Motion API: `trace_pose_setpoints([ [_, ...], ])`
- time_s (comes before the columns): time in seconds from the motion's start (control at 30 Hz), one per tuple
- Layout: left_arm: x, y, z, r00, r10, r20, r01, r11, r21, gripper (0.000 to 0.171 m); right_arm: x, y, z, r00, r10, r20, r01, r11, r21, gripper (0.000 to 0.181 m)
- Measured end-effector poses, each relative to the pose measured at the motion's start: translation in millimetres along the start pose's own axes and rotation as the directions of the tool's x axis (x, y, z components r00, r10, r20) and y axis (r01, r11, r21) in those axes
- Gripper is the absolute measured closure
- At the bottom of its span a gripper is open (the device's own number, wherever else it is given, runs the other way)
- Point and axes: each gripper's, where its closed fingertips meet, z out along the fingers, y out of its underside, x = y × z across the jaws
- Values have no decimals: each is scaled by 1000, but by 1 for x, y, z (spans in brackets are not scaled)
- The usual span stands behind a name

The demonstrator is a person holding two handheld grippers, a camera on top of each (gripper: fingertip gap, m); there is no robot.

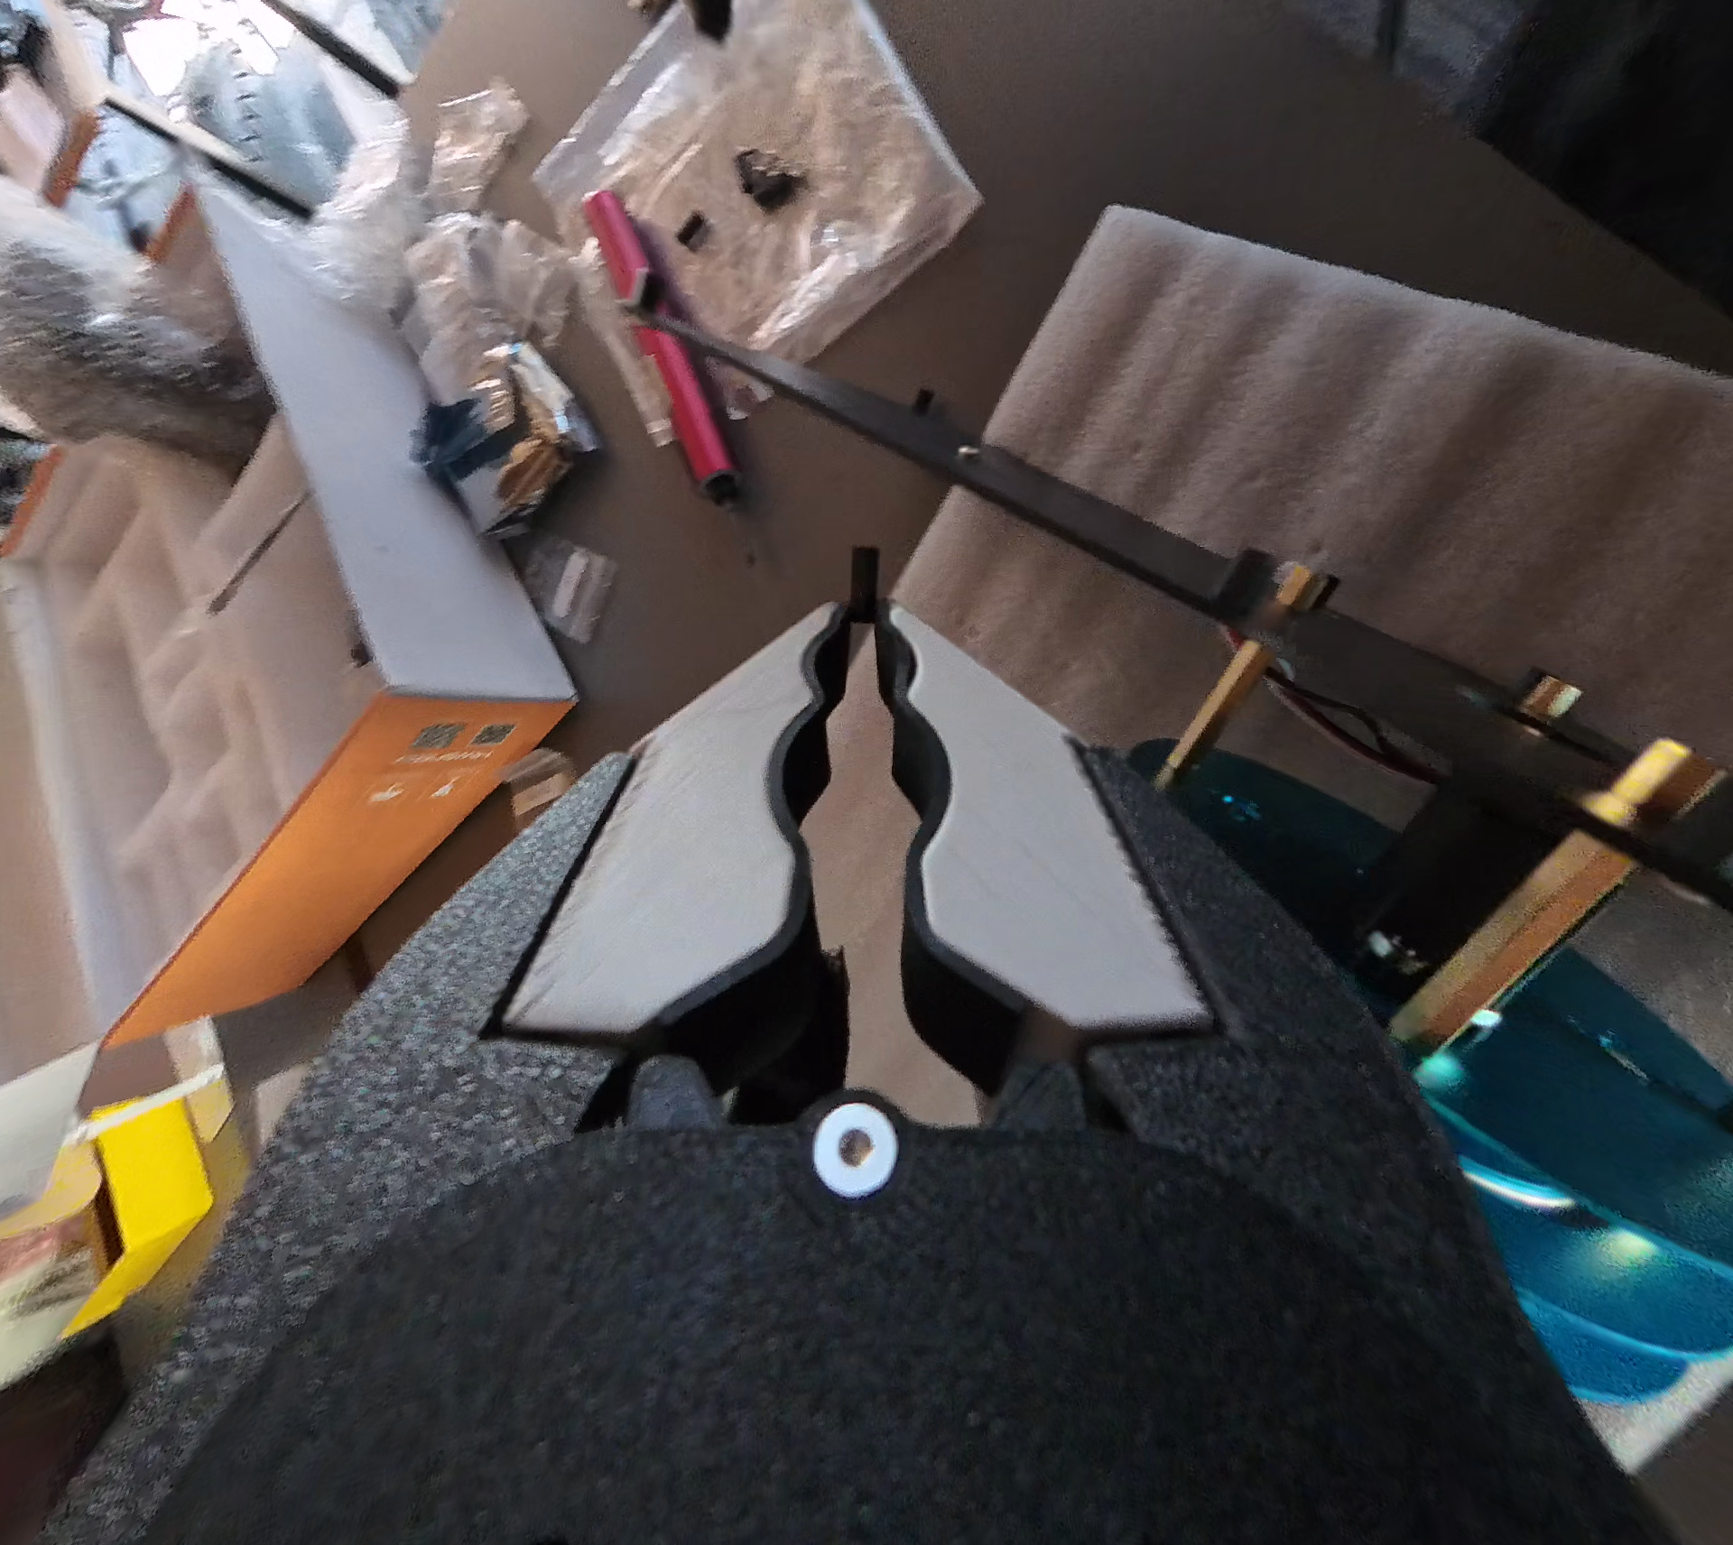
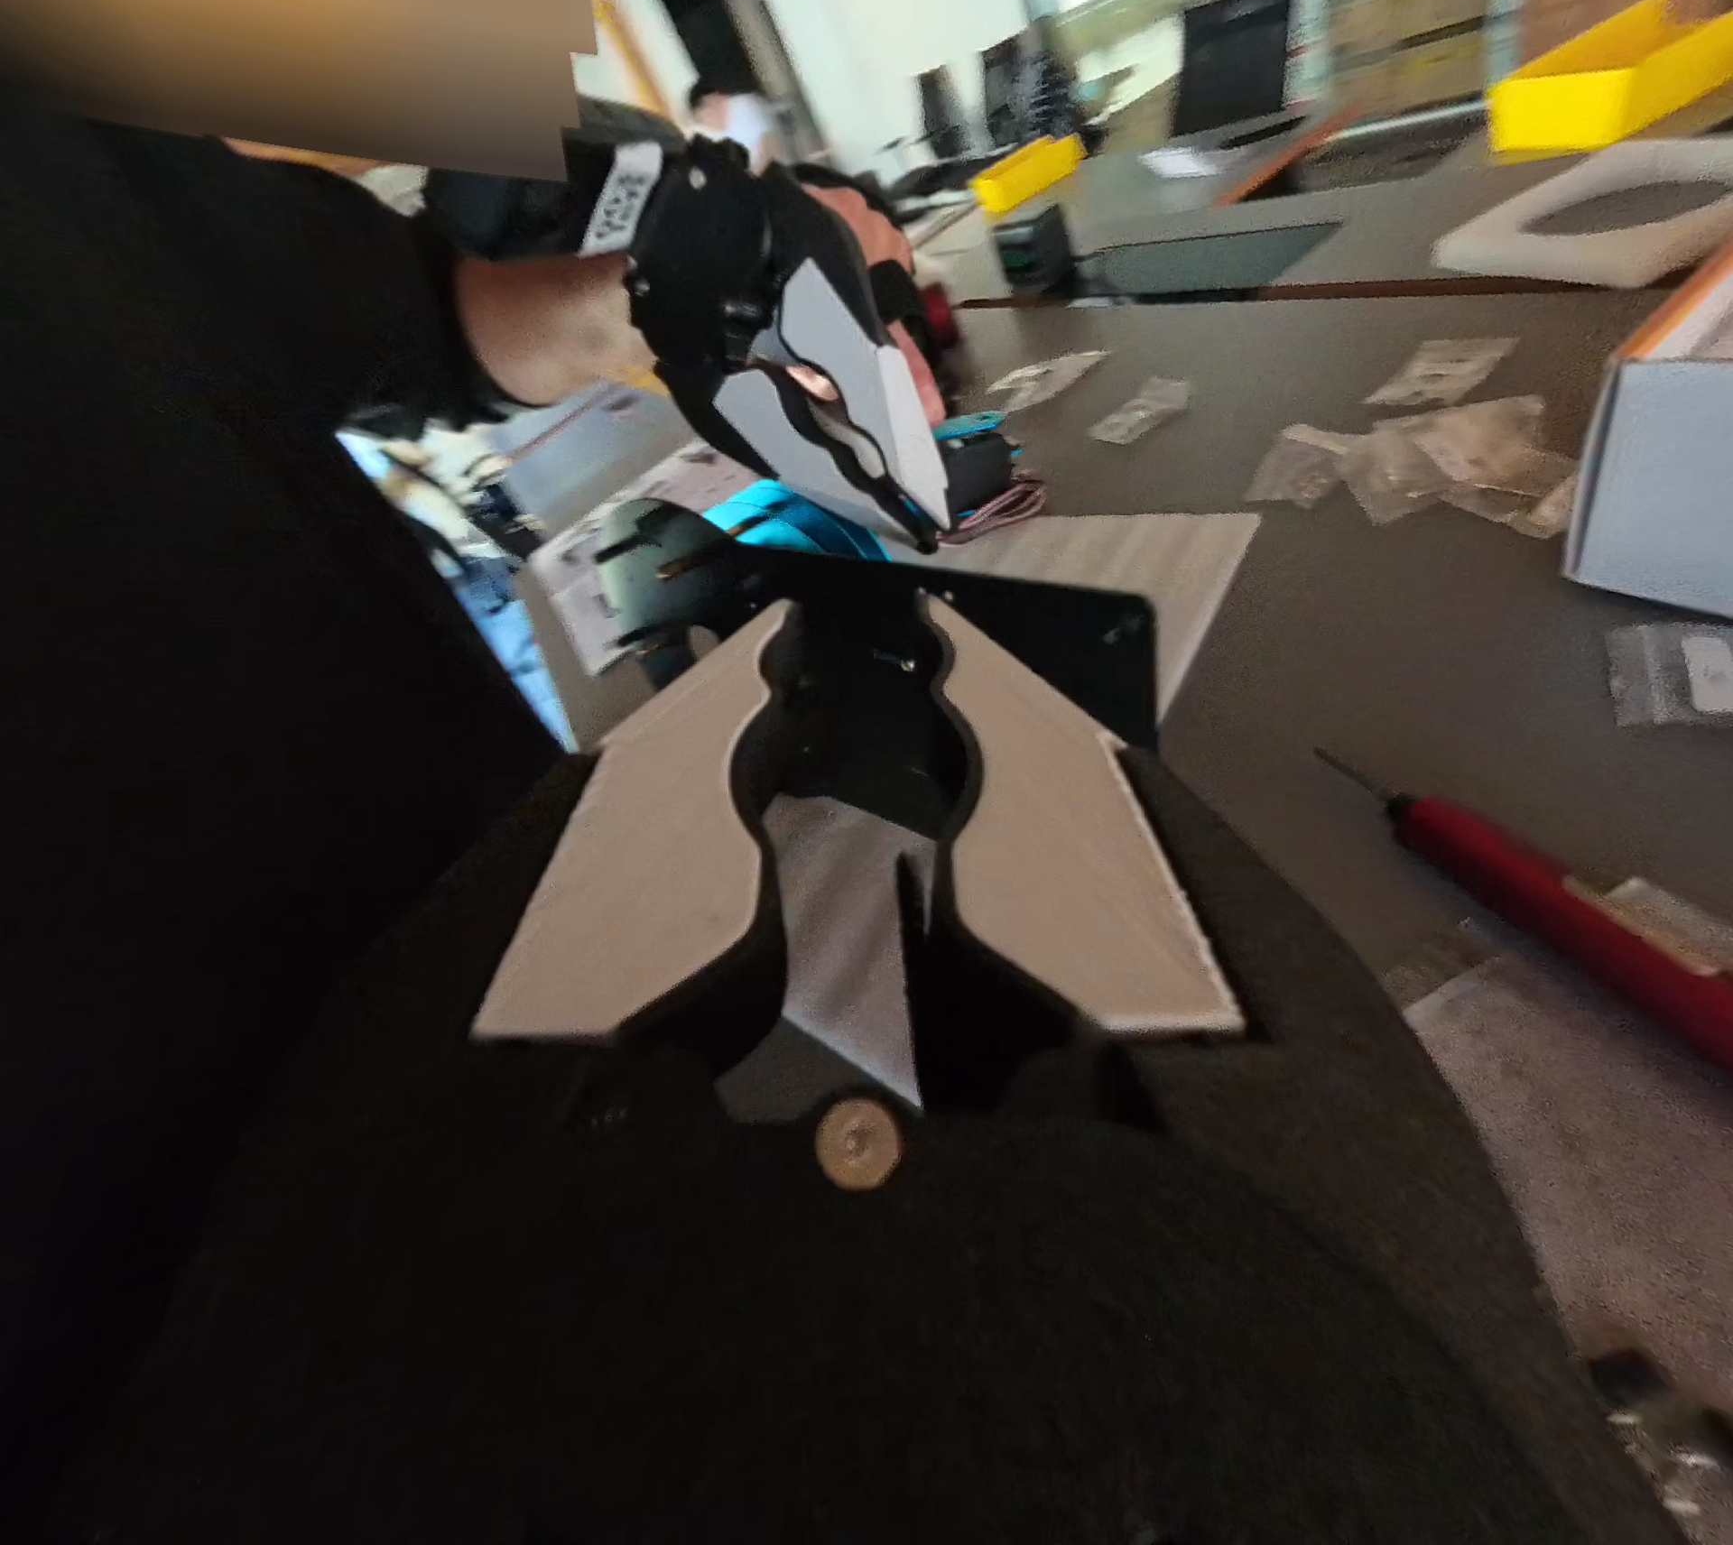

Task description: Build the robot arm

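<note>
1. Our left gripper is pinched almost fully closed on a small black peg, which sticks out past the tips. In the right wrist view it hangs tip-down just above the far edge of the black plate.
2. Our right gripper is partly open with nothing in it as far as we can see; the plate shows through the gap at 12 o'clock.
3. The plate sits on brass standoffs above blue wheels, resting on a white cloth (the whole thing is at 3 o'clock in the left wrist view).
4. A red screwdriver lies at 3 o'clock of the right gripper, with small plastic bags at 2 o'clock and an orange-and-white box at 9 o'clock of the left.
</note>
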Motion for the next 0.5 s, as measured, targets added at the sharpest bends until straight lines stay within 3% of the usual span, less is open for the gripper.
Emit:
trace_pose_setpoints([
  [0.1,-15,1,-9,994,-65,86,68,997,-31,167,30,-18,-16,981,23,194,5,989,-146,152],
  [0.23,-29,-2,-30,957,-181,226,202,976,-76,168,77,-26,1,946,-60,318,172,925,-339,148],
  [0.33,-33,-11,-47,910,-233,343,281,955,-98,167,80,-20,22,878,7,478,219,883,-416,148],
  [0.5,-31,-23,-50,839,-256,481,364,920,-145,167,62,-28,59,739,126,662,224,881,-418,149],
])
